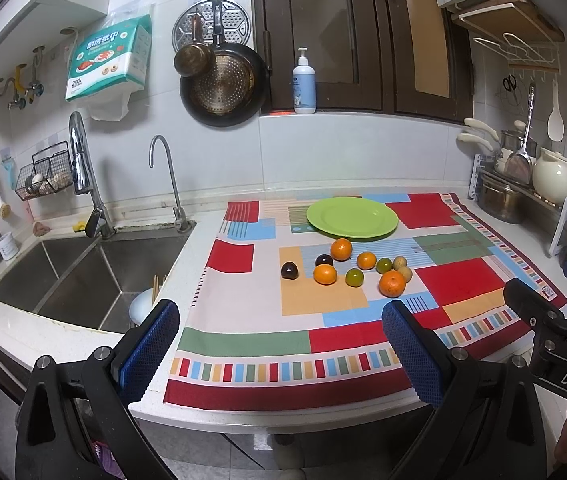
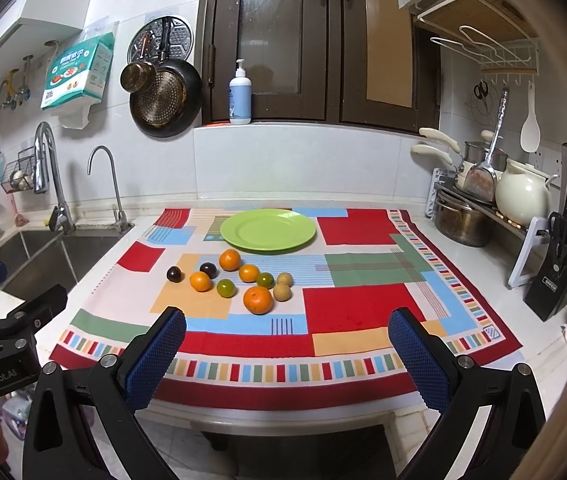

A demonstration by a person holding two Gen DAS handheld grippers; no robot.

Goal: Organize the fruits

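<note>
An empty green plate (image 1: 352, 217) (image 2: 268, 229) sits at the back of a colourful patterned cloth (image 1: 243, 312) (image 2: 355, 308). In front of it lie several small fruits: oranges such as the nearest one (image 1: 392, 283) (image 2: 258, 300), green citrus (image 1: 354, 277) (image 2: 226, 288), two dark plums (image 1: 289, 270) (image 2: 174, 273) and two tan round fruits (image 1: 404, 273) (image 2: 282, 292). My left gripper (image 1: 279, 352) is open and empty, held over the counter's front edge, well short of the fruit. My right gripper (image 2: 287, 356) is open and empty too, at the front edge.
A double steel sink (image 1: 83, 276) with two taps (image 1: 163, 176) lies left of the cloth. Pots, a cream kettle (image 2: 523, 196) and a knife block (image 2: 559, 264) stand at the right. A soap bottle (image 2: 240, 94) stands on the window ledge; pans hang on the wall.
</note>
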